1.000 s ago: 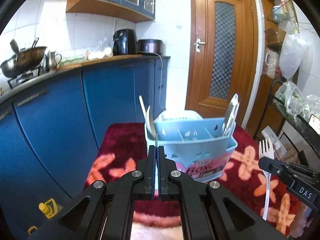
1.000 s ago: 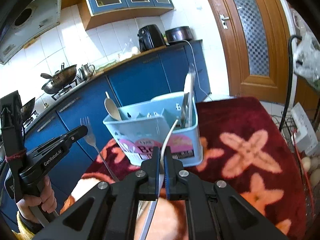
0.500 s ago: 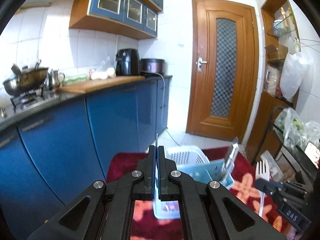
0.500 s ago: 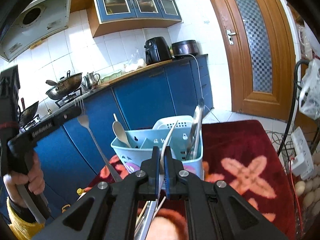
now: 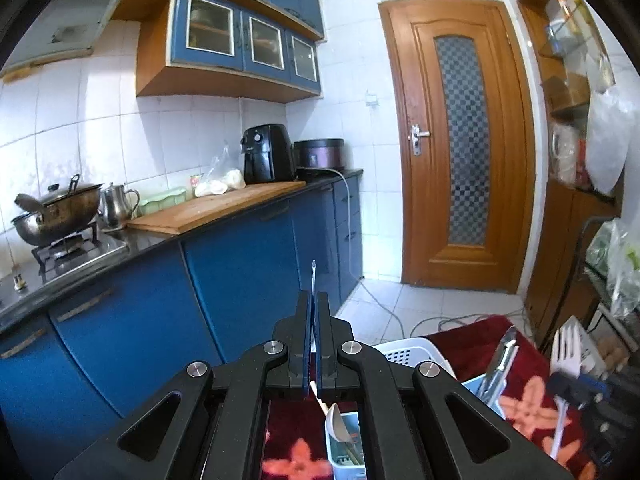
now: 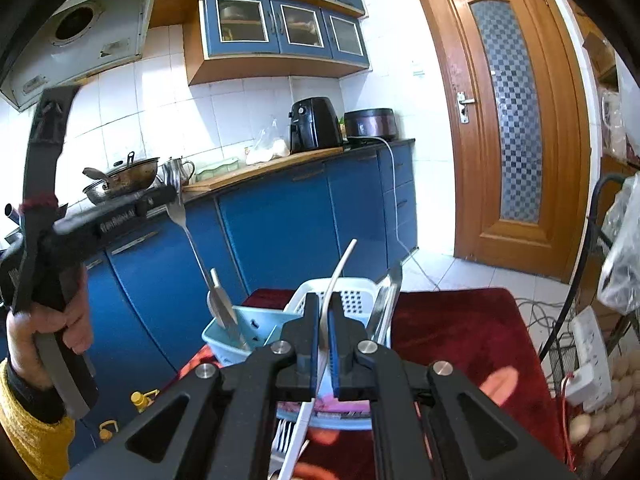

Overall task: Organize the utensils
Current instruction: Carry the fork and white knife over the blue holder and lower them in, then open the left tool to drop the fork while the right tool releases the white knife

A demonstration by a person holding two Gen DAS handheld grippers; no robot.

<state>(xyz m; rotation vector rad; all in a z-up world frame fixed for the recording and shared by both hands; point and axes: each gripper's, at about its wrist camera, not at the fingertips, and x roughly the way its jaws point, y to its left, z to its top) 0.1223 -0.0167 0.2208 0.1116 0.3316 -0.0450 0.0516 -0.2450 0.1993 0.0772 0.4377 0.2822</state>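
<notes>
Blue kitchen backdrop, left gripper (image 5: 314, 312) on metal fork (image 6: 182, 216), right gripper (image 6: 325, 312) on white fork (image 5: 568, 354), both higher than before.

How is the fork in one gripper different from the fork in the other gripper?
The left gripper pinches a shiny metal fork; the right gripper pinches a white plastic fork. The metal fork looks thin and grey, and the white fork looks broader at the prongs. Both have their prongs up, and each is clamped between shut jaws above the blue utensil box.
</notes>
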